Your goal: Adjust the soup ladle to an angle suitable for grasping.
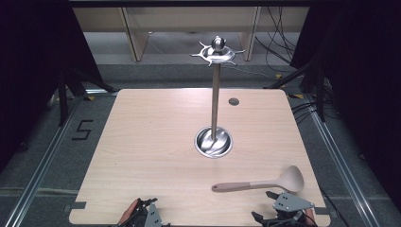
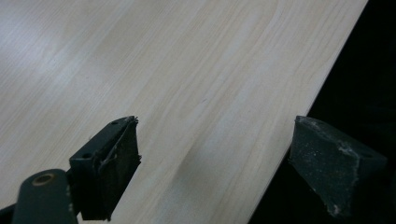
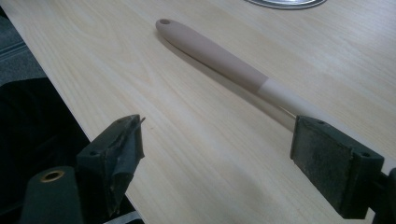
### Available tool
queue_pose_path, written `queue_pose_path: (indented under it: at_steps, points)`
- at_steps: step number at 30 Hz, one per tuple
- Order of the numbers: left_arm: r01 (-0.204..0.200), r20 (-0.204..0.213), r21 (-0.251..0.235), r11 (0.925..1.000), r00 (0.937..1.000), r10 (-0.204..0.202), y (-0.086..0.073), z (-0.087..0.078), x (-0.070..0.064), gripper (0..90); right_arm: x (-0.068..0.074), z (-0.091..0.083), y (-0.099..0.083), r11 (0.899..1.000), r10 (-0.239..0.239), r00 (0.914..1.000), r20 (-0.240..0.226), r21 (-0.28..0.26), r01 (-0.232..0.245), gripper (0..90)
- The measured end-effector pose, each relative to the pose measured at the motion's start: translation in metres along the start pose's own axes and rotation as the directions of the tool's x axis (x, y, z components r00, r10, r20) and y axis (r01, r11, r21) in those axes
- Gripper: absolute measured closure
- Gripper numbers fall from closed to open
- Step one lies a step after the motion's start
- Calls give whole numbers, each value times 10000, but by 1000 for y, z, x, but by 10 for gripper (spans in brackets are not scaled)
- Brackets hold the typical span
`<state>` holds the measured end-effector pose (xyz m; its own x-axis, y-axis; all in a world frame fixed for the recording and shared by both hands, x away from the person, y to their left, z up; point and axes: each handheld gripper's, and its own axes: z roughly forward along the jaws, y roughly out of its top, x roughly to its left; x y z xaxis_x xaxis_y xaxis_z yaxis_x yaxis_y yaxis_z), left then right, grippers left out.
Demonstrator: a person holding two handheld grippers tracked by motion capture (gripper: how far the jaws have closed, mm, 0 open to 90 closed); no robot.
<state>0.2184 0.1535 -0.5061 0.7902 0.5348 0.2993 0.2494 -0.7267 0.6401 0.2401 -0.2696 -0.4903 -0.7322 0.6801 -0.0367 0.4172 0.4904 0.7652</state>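
A: What's the room like?

B: Dark curtains at both sides, grey floor, and a pale wooden table (image 1: 156, 142) across the middle of the frame.

A: Largest thing on it?

B: A metal stand (image 1: 215, 94) at the centre, its pole rising to a ring of hooks at the top of the frame. The hooks are bare; I judge they are meant for hanging utensils.

A: Anything in the round dish at its foot?

B: Nothing but the pole.

A: And the ladle?

B: The ladle (image 1: 257, 183) lies flat at lower right, bowl to the right, handle hole to the left, probably for a hook.

A: The tools?

B: Both at the bottom edge. The right gripper (image 3: 217, 161) is spread wide, empty, just short of the handle. The left gripper (image 2: 212, 158) is wide too, over bare wood.
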Motion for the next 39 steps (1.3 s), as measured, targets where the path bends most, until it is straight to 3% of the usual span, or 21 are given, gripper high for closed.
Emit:
queue_pose_path:
  at_steps: [10, 14, 20, 26, 28, 36, 38, 39]
  points:
    - [9, 12, 7, 10000, 10000, -9, 0, 0, 0, 149, 0, 1, 0, 9997, -205, 9998, -66, 93, 205, 181]
    - [2, 10, 3, 10000, 10000, -2, 0, 0, 0, 148, -1, 0, 1, 9999, 102, 9999, 29, 93, -102, 173]
    - [1, 38, -5, 10000, 10000, -1, 1, 0, -1, 148, -6, 0, 4, 9995, -301, 9994, -196, -11, 301, 157]
    - [17, 4, -6, 10000, 10000, -17, 1, 0, 0, 148, -10, 0, 11, 9973, -710, 9974, -98, 159, 712, 161]
    - [225, 101, -34, 9997, 9997, -225, 1, 1, 1, 148, -14, -1, 18, 9947, -977, 9949, -236, 297, 984, 176]
    - [256, -7, 7, 9997, 9997, -256, 0, 2, 1, 148, -22, 7, 36, 9806, -1423, 9884, -539, 1281, 1481, 191]
    - [304, 87, -9, 9995, 9995, -304, 0, 2, 1, 149, -24, 11, 40, 9713, -1768, 9820, -671, 1497, 1851, 263]
    - [300, 61, -6, 9995, 9995, -300, 0, 1, 2, 148, -26, 13, 43, 9649, -1857, 9799, -735, 1748, 1960, 257]
